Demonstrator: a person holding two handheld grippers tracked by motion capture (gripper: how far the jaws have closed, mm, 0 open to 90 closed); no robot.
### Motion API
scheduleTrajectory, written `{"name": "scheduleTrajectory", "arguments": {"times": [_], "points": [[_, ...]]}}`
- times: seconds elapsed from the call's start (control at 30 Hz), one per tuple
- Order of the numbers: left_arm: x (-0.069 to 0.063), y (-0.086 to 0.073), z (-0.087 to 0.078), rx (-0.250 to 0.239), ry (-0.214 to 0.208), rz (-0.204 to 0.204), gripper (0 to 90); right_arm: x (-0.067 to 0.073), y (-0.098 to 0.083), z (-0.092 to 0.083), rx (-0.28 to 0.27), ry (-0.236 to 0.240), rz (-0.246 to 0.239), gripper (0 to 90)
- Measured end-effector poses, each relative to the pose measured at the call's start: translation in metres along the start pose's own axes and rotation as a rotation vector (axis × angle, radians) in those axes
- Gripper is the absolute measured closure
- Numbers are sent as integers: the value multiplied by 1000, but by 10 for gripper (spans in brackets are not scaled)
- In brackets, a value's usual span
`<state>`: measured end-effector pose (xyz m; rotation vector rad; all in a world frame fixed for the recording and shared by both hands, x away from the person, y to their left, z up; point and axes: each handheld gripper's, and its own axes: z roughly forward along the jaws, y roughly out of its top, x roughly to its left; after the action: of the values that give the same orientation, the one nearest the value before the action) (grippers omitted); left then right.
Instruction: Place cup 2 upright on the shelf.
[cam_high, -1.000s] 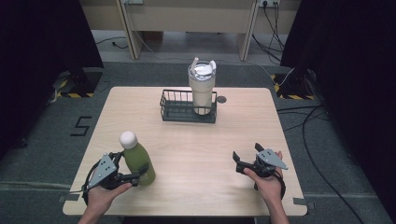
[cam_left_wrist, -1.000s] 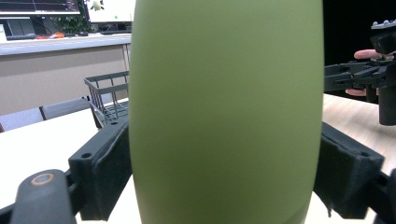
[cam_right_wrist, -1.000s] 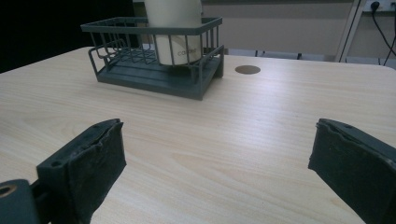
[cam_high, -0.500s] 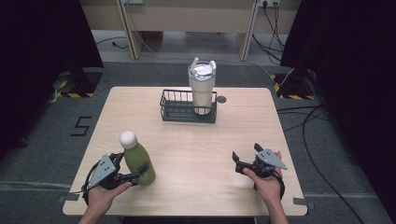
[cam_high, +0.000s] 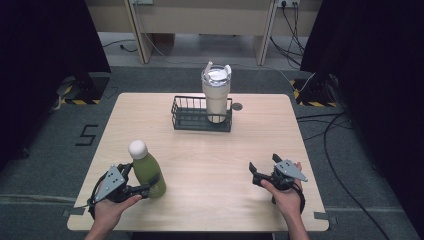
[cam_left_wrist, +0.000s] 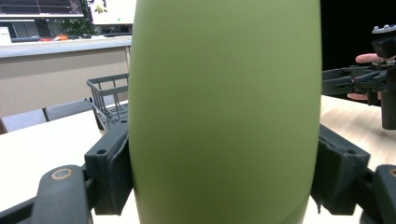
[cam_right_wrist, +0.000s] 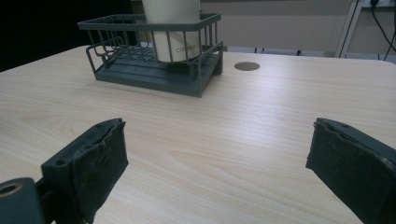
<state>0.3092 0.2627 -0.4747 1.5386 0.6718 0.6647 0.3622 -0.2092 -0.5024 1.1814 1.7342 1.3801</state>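
- A light wooden table (cam_high: 210, 165) stands in a room with grey carpet and dark curtains at both sides.
- At the near left of the table, a person's left hand (cam_high: 111, 210) holds the left gripper (cam_high: 142, 182), whose jaws are clamped on the lower body of a green bottle (cam_high: 148, 172).
- The green bottle stands upright with a white rounded cap (cam_high: 137, 148) on top.
- In the left gripper view, the bottle's green side sits pressed between the two black jaw pads.
- At the near right, the person's right hand (cam_high: 287, 197) holds the right gripper (cam_high: 260, 172), resting low at the table with its jaws spread apart and nothing between them.
- In the right gripper view, bare wood lies between the two separated pads.
- At the far middle of the table sits a dark wire basket (cam_high: 192, 117).
- A tall cream tumbler (cam_high: 216, 97) with a clear lid and a straw stands upright in the right end of the basket.
- Just right of the basket, a small round cable port (cam_high: 237, 106) is set into the tabletop.
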Motion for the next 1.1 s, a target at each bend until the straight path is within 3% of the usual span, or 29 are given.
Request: {"name": "scheduleTrajectory", "arguments": {"times": [0.53, 1.1], "points": [[6, 20, 8, -50, 16, 10, 211, -1, 0, 0, -1, -2, 3, 52], [21, 42, 35, -92, 41, 13, 211, -1, -1, 0, 2, -2, 12, 58]]}}
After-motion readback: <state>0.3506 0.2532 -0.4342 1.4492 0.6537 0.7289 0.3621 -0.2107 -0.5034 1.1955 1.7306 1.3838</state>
